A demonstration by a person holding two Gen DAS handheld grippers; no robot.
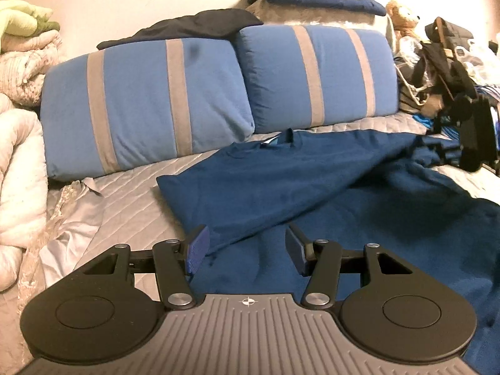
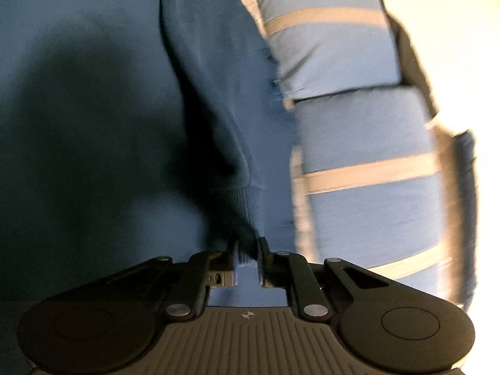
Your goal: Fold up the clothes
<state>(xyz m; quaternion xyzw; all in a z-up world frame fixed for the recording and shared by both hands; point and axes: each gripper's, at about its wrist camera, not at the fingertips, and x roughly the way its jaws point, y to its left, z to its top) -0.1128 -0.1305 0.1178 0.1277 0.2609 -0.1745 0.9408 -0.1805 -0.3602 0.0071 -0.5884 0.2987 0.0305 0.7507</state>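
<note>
A dark blue sweatshirt (image 1: 281,181) lies spread on the grey quilted bed, collar toward the pillows. My left gripper (image 1: 247,243) is open and empty, its jaws just above the shirt's near left edge. My right gripper (image 2: 248,253) is shut on the ribbed cuff of the sweatshirt's sleeve (image 2: 240,215) and holds it lifted. It shows in the left wrist view as a black shape at the far right (image 1: 468,143), with the sleeve (image 1: 390,156) stretched toward it. The right wrist view is blurred.
Two blue pillows with grey stripes (image 1: 150,103) lean at the head of the bed. A pale quilt (image 1: 18,156) is heaped at the left. Bags, clothes and a teddy bear (image 1: 403,15) crowd the right. Dark clothes (image 1: 193,28) lie on top of the pillows.
</note>
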